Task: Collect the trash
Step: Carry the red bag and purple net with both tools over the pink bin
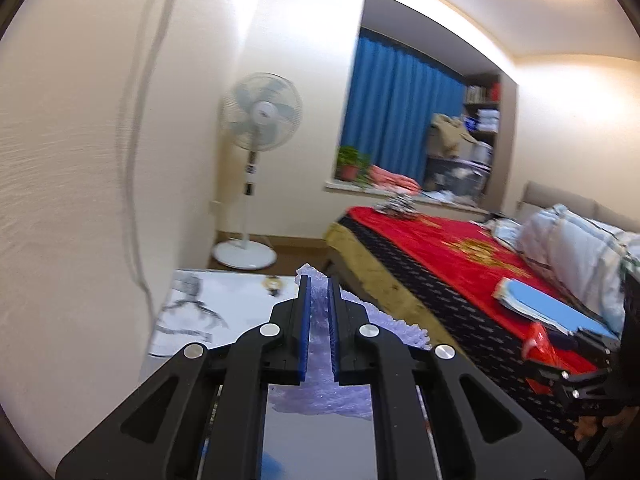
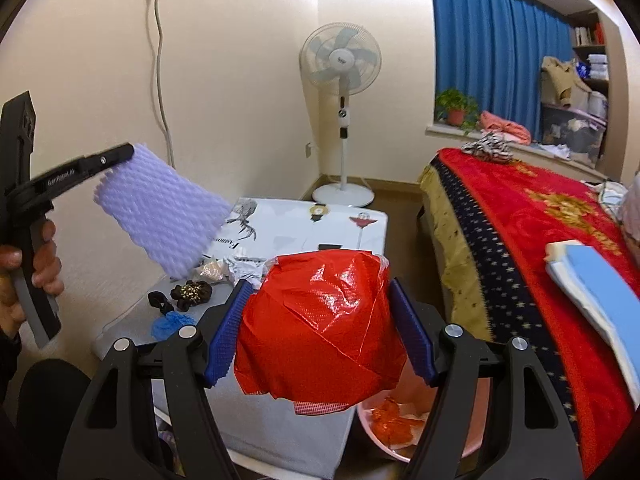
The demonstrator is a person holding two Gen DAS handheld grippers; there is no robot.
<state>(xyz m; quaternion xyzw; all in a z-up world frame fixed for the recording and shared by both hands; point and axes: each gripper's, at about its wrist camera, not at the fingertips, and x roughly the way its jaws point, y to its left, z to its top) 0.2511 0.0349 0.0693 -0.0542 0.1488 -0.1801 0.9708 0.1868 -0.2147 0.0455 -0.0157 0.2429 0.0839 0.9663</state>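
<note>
So the left gripper [image 1: 319, 292] has its jaws clenched on a purple foam net [image 2: 160, 210], the kind fruit comes wrapped in. In the right wrist view it's up in the air, left of the desk [image 2: 288, 220] and in front of the wall. The left wrist view only gets a thin strip of it squeezed between the blue pads [image 1: 305, 328], with frayed edges poking out either side.

The right gripper [image 2: 320, 320] has its jaws spread wide around a crumpled red plastic bag [image 2: 320, 320], both pads touching its sides, held above the near edge of the desk. In the left wrist view that bag is just a red scrap at the right border.

Below the bag, right of the desk, there's a pink basin [image 2: 416, 440] with orange scraps and something pale inside; most of it is hidden by the bag and the gripper.

Left on the desk: crumpled silvery paper [image 2: 244, 266], a dark gold-speckled thing [image 2: 191, 292], a blue mesh wad [image 2: 172, 325]. Can't tell what the dark one is. All of these show only in the right wrist view.

Right of the desk is the bed [image 2: 520, 240] with its red blanket.
</note>
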